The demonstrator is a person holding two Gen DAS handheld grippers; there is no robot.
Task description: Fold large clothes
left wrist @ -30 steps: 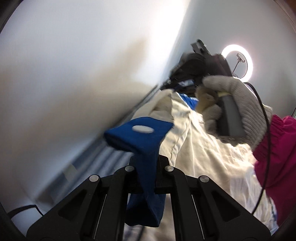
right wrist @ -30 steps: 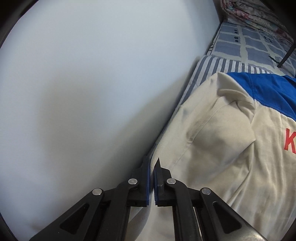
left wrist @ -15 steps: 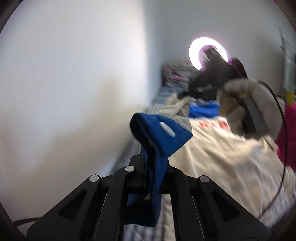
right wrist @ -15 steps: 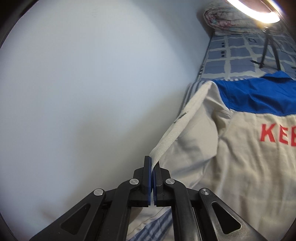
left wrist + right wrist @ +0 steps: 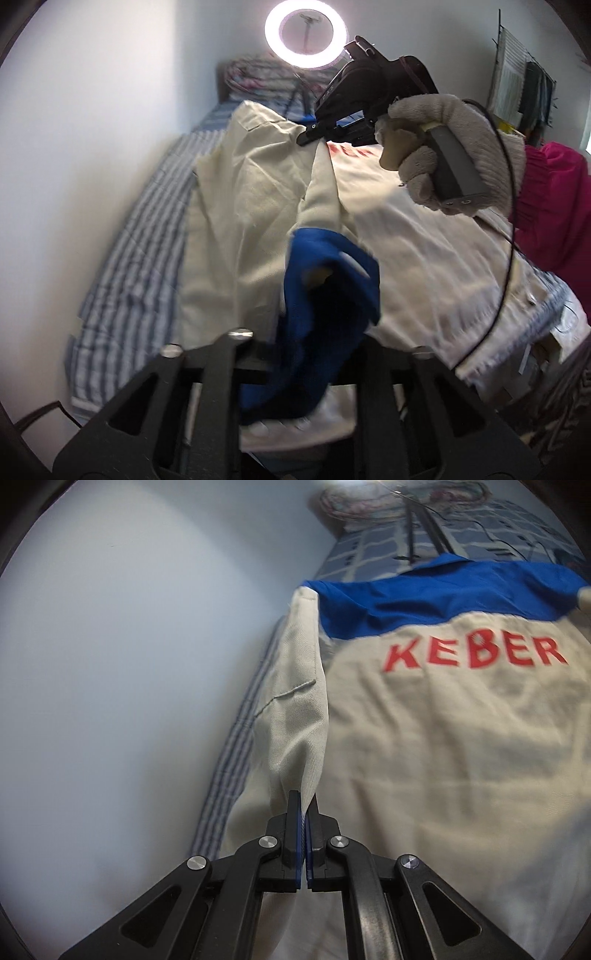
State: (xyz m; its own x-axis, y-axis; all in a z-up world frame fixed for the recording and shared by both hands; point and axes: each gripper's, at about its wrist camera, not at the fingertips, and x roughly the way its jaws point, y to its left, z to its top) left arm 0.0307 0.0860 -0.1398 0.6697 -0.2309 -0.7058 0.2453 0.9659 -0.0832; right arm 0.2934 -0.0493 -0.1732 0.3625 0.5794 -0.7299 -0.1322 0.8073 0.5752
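A large cream work jacket (image 5: 443, 757) with a blue yoke (image 5: 436, 590) and red letters KEBER lies back-up on a striped bed. My right gripper (image 5: 305, 805) is shut on the cream sleeve (image 5: 295, 709) and holds it lifted over the jacket's left side. In the left wrist view the right gripper (image 5: 314, 131) pinches that sleeve high up near the shoulder. My left gripper (image 5: 317, 332) is shut on the sleeve's blue cuff (image 5: 328, 280), which drapes over and hides its fingertips. The sleeve (image 5: 321, 192) stretches between the two grippers.
A white wall (image 5: 129, 664) runs along the left of the striped bed sheet (image 5: 140, 251). A lit ring light (image 5: 306, 33) on a stand and a folded floral quilt (image 5: 251, 77) are at the far end. Clutter sits off the bed's right edge (image 5: 546, 350).
Both grippers have swung away from the wall toward the jacket, carrying the sleeve up and inward. The jacket's back and its red lettering have come into full view.
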